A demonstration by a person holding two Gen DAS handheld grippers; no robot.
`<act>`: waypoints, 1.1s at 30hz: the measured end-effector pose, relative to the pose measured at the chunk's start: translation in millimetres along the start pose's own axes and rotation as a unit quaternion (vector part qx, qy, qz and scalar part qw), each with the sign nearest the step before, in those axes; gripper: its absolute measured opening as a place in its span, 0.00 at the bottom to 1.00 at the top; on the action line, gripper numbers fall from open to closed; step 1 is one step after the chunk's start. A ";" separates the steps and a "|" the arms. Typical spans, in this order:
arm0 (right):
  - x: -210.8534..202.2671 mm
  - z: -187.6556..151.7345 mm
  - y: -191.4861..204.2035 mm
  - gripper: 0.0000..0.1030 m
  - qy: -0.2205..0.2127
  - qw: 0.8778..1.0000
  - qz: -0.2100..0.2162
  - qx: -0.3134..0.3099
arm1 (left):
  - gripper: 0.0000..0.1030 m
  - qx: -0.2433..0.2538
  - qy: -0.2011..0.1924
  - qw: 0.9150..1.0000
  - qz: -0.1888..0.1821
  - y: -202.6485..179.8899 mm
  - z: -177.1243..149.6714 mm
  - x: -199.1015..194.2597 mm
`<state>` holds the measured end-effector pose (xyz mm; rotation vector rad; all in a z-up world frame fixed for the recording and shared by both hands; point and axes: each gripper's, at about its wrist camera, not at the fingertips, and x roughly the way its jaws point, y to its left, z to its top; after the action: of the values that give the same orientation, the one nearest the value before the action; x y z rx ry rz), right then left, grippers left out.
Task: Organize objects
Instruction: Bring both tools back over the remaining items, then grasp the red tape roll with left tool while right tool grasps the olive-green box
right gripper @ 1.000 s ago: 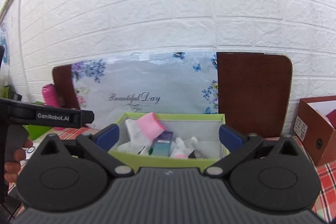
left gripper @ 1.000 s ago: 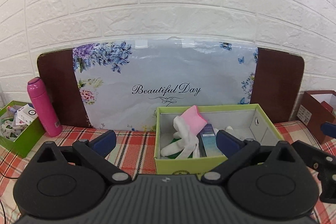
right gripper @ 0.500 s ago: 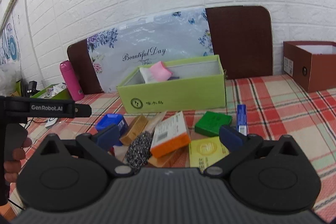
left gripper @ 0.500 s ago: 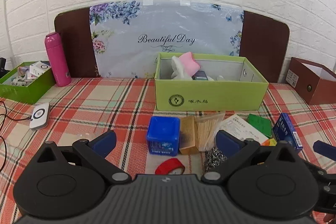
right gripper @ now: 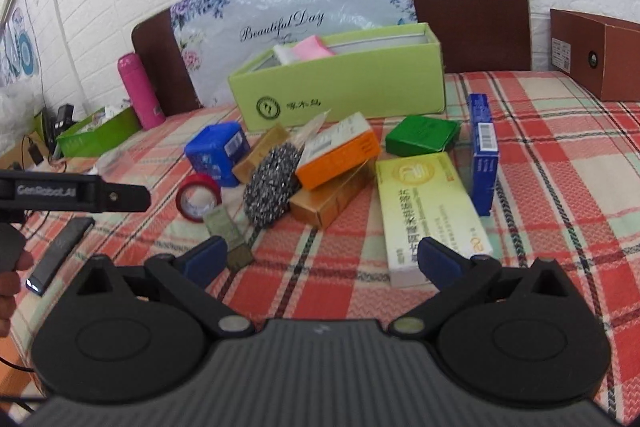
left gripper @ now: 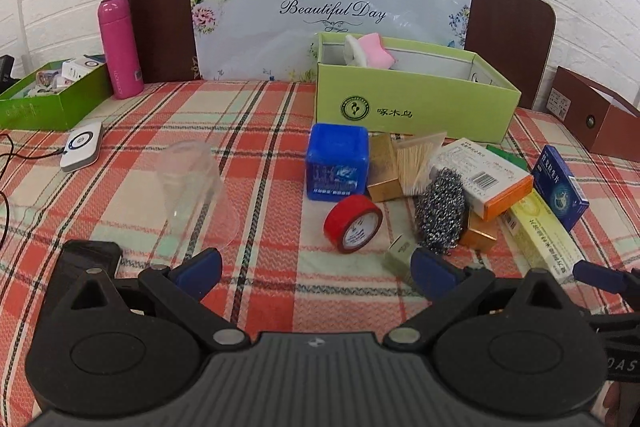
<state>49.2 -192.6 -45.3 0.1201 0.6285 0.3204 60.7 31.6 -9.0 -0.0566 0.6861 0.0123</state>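
A pile of small items lies on the plaid tablecloth in front of a light green box (left gripper: pixel 416 109) that holds white and pink socks (left gripper: pixel 370 49). The pile has a blue cube box (left gripper: pixel 338 163), a red tape roll (left gripper: pixel 354 223), a steel scourer (left gripper: pixel 440 209), an orange-and-white carton (left gripper: pixel 484 177), a yellow-green carton (right gripper: pixel 430 211) and a dark blue carton (right gripper: pixel 484 151). My left gripper (left gripper: pixel 316 273) is open and empty, just short of the tape. My right gripper (right gripper: pixel 324 261) is open and empty, near the yellow-green carton.
A clear plastic cup (left gripper: pixel 192 183) lies on its side at the left. A pink bottle (left gripper: pixel 120 47) and a green tray (left gripper: pixel 52 99) stand far left, with a white device (left gripper: pixel 82 145) on a cable. A brown box (left gripper: pixel 596 119) stands at the right. A dark remote (right gripper: pixel 60 251) lies near the front left.
Both grippers have pulled back from over the green box and tilted down; the pile of items on the cloth has come into view. Both stay open.
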 end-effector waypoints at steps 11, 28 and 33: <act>41.1 -3.6 57.6 0.93 0.035 0.992 0.054 -0.113 | 0.96 -0.026 -0.002 1.000 -0.013 40.9 -0.3 -4.7; 18.8 -16.4 41.0 0.22 0.064 0.994 0.045 -0.083 | 0.24 0.085 0.050 0.987 -0.124 -7.6 26.0 79.6; 12.3 -19.9 41.3 0.23 0.083 0.992 0.052 -0.085 | 0.19 0.050 0.091 0.987 -0.126 1.6 8.5 60.5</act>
<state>36.1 -149.2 -59.7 -0.0378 0.7573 0.4858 112.8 33.2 -40.9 -0.0486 0.8572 -0.2734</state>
